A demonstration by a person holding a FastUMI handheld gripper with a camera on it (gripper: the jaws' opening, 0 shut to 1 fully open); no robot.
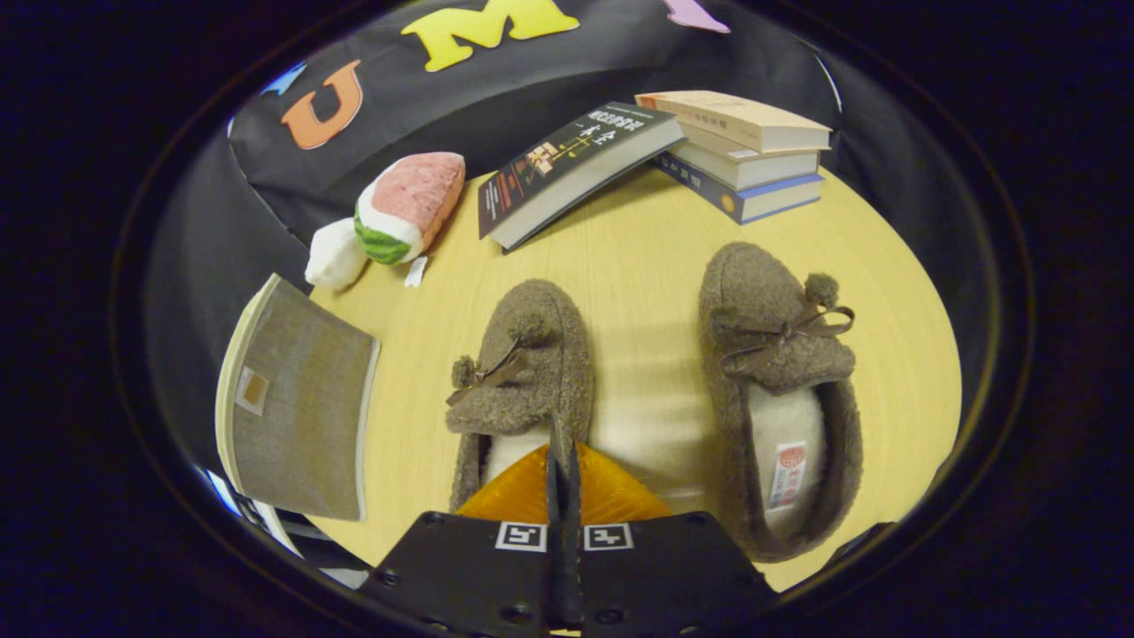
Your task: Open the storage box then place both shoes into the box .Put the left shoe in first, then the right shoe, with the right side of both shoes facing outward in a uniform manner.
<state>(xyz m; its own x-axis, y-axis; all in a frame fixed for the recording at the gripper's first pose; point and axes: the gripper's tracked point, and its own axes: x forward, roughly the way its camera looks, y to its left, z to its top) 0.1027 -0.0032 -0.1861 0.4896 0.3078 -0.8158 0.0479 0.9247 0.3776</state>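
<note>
A: Gripper view first: how does the tool [562, 461] stand?

B: Its two fingers [555, 483] are pressed together with no gap between them, and their tips reach over the heel opening of the nearer slipper [529, 372]. Whether they pinch its rim, I cannot tell.

A: And the shoes?

B: Two fuzzy brown slippers lie on the table [638, 257], toes pointing away from the tool. One is straight ahead, at the fingertips. The other slipper [775, 390] lies to the right of the tool, well apart from the first, its pale lining and a label inside in plain sight. Each has a small bow with a pompom.

A: Where is the storage box?

B: A grey fabric box [297, 412] sits to the left of the tool, at the table's edge, lid closed.

A: Anything beyond?

B: Past the slippers, a stack of books [744, 155] stands on the far right, with a dark book [571, 168] leaning against it. Far left is a plush watermelon slice [407, 208].
</note>
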